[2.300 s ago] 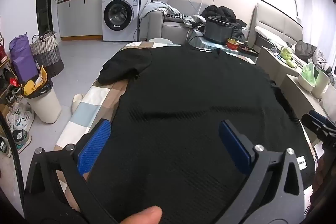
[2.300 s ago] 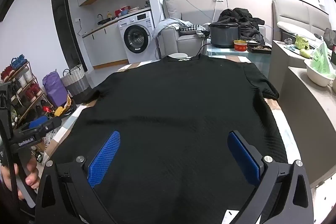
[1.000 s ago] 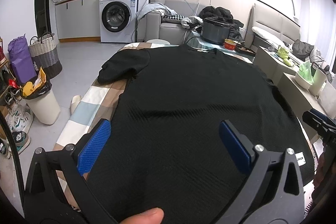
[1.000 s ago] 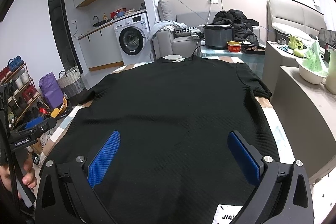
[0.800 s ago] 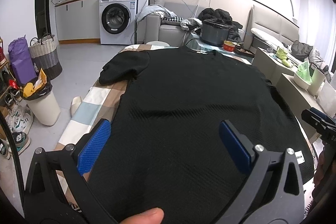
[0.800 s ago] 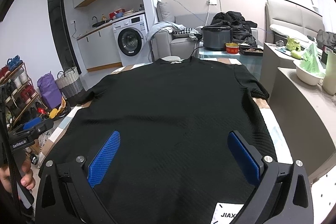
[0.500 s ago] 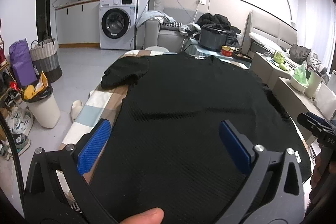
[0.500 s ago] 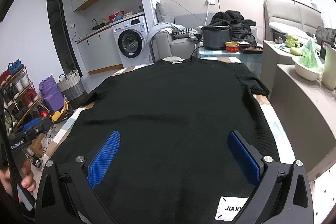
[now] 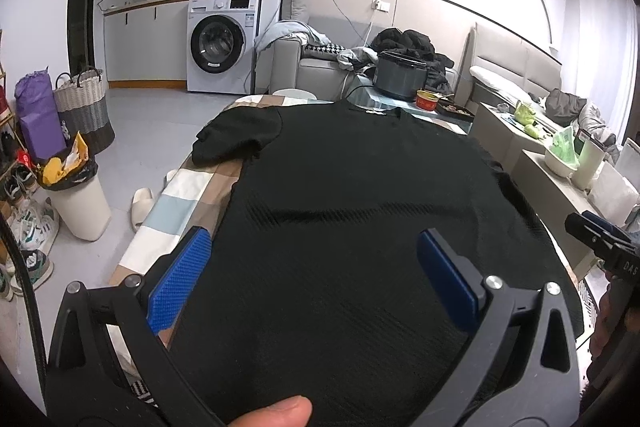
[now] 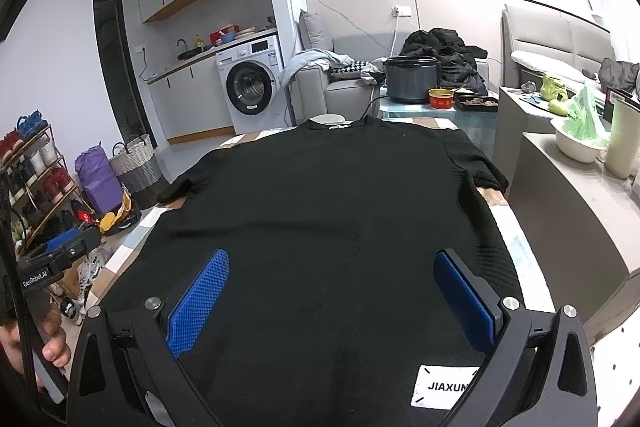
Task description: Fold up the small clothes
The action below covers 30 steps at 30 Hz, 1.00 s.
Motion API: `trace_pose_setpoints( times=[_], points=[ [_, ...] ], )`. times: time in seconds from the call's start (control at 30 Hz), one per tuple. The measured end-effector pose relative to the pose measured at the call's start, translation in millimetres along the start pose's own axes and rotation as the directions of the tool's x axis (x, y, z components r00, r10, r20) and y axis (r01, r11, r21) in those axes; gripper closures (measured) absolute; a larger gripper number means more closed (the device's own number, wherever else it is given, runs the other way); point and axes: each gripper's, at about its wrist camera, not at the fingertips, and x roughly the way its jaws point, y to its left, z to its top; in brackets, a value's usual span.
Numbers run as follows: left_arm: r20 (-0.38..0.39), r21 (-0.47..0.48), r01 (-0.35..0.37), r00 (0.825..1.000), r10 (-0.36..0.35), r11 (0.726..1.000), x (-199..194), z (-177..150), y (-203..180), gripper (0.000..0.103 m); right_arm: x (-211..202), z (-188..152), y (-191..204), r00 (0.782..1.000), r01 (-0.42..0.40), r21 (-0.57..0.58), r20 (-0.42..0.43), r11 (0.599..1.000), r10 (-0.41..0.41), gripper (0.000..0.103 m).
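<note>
A black short-sleeved T-shirt (image 9: 360, 187) (image 10: 332, 195) lies spread flat on a table with a checked cloth (image 9: 188, 195), collar at the far end. Its left sleeve (image 9: 236, 139) lies bunched toward the table's left edge. Near the hem sits a white patch (image 10: 444, 387) with letters. My left gripper (image 9: 312, 279) hovers open over the hem's left part, blue pads wide apart, nothing between them. My right gripper (image 10: 332, 295) is open above the hem's right part. Each gripper shows at the edge of the other's view.
A glass side table with a dark cooker pot (image 10: 412, 79) and a red tin stands beyond the collar. A grey counter (image 10: 568, 211) with a white bowl runs along the right. A white bin (image 9: 80, 203), baskets and shoes stand on the floor at left.
Both grippers have drawn back and risen a little from the shirt, so more of the hem and the white patch shows. The shirt has not moved.
</note>
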Motion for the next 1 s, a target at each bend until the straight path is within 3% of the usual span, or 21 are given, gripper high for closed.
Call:
trace_pose_setpoints(
  times=[0.53, 1.0],
  points=[
    [0.003, -0.002, -0.014, 1.000, 0.014, 1.000, -1, 15, -2, 0.001, -7, 5, -8, 1.000, 0.001, 0.005, 0.031, 1.000, -0.001, 0.000],
    [-0.033, -0.033, -0.008, 0.999, 0.007, 0.999, 33, 28, 9, 0.001, 3, 10, -13, 0.999, 0.030, 0.028, 0.023, 0.999, -0.031, 0.000]
  ],
)
